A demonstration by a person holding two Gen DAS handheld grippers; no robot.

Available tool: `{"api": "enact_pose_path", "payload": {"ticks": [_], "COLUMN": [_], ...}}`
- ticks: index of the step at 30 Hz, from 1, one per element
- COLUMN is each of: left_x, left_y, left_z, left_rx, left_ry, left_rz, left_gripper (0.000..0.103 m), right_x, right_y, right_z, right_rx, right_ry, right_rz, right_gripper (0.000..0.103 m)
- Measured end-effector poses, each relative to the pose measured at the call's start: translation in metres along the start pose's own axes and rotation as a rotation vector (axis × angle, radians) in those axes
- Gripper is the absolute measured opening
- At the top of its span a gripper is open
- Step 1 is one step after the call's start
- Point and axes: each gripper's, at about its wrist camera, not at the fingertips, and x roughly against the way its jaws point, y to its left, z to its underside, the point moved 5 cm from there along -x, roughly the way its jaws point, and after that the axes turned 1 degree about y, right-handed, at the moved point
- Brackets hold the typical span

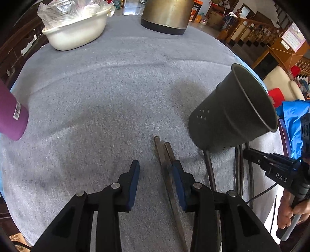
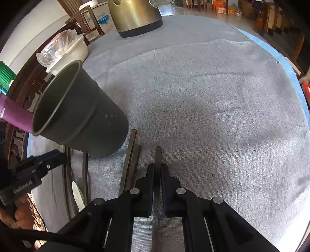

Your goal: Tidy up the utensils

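Observation:
A dark grey utensil holder (image 1: 232,108) with small holes stands on the grey tablecloth; it also shows in the right wrist view (image 2: 77,114). Two dark chopsticks (image 1: 164,155) lie side by side by my left gripper (image 1: 157,168), which is open and empty, its right finger over them. They also show in the right wrist view (image 2: 129,160). My right gripper (image 2: 158,168) is shut on a single dark chopstick (image 2: 158,155), right of the holder's base. More dark sticks (image 1: 209,166) lie near the holder's base.
A cream basin (image 1: 75,33) with plastic bags and a brass kettle (image 1: 166,15) stand at the far side. A purple bottle (image 1: 11,116) is at the left. A white spoon (image 2: 77,193) lies near the table edge. Grey cloth (image 2: 213,97) stretches ahead.

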Motion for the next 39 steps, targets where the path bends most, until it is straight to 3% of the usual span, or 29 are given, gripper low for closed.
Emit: {"api": "enact_pose_path", "payload": {"ticks": [8,13,18,26,39], "left_x": [-0.012,-0.021,-0.016,0.039,0.147], "left_y": [-0.003,-0.002,-0.001,-0.008,-0.047], "left_z": [-0.015,-0.019,-0.016,-0.015,-0.015], "left_rx": [-0.018,0.007,0.015,-0.006,-0.113], "left_ry": [0.036,0.055,0.024,-0.120,-0.390], "left_rz": [0.009,0.056,0.082,0.095,0.116], "left_gripper": [0.035,0.010,0.008,0.006,0.006], "right_x": [0.008,0.006,0.013,0.063,0.158], "right_y": [-0.010,-0.005,-0.011,-0.016,-0.008], "right_z": [0.014,0.008,0.015,0.026,0.024], "right_rx": [0.007,0.018,0.012,0.018,0.046], "right_ry": [0.025,0.032,-0.006,-0.121,-0.451], "right_rz": [0.004,0.038,-0.007,-0.096,-0.246], "right_gripper": [0.008,0.008,0.006,0.006,0.006]}}
